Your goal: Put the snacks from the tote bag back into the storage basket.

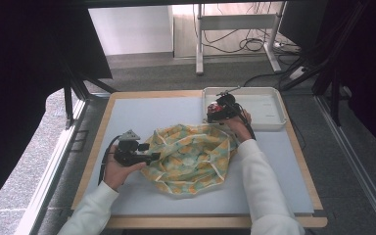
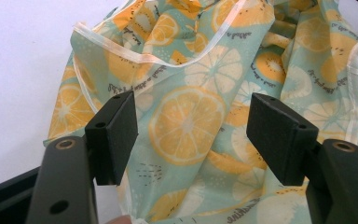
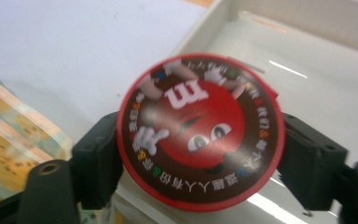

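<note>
Red candy tin, round, pinched edge-on between the right gripper jaws, lid facing the camera. It sits between the fingers, with the white tray behind and below them and a corner of the cloth bag off to one side. From the high view the right gripper hangs over the tray's near-left rim, so the tin looks to be mid-carry between tray and bag; direction I can't call from this.

Left gripper jaws are spread wide, nothing between them. The lemon-print bag fabric lies just past the fingertips, its white-trimmed hem beyond and to the left of the left finger.

My read: step in hand is loading the tin into the bag. Next move likely needs the left gripper to close on that hem and lift it to open a mouth, then the right brings the tin across and drops it in. Fabric is floppy, so the opening may collapse.
</note>
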Available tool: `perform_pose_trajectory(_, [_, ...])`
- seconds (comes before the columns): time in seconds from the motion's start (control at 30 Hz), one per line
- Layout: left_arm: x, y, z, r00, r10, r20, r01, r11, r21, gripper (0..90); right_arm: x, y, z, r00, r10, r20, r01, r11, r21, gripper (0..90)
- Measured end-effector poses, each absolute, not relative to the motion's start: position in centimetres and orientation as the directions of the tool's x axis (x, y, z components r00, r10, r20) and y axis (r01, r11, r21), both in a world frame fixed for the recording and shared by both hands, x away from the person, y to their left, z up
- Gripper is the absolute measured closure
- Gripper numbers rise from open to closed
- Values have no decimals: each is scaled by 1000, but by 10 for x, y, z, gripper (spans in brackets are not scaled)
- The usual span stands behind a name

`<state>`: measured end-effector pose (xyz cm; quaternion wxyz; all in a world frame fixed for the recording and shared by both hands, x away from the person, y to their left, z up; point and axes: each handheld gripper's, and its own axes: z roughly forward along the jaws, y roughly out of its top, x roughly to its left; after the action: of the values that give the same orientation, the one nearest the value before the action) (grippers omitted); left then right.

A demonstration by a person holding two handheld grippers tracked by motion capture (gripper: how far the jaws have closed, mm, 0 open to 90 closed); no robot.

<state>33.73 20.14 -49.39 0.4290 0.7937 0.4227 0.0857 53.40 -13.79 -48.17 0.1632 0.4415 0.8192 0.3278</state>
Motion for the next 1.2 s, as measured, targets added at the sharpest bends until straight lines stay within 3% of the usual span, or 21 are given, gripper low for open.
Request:
perform_pose_trajectory(0.33, [338,202,-493,628,744,-229,597,-271,755,334,519,-140,-456,-550,834,43,558,329,762,145])
perform_pose_trajectory(0.83, [337,203,-492,627,746,-223,593,-271,759,334,470,-143,-431,-655,753,59,466,341,817,206])
perform_pose_trajectory(1.2, [335,206,-489,623,749,-225,589,-260,766,334,414,-169,-428,-694,717,63,421,333,844,219])
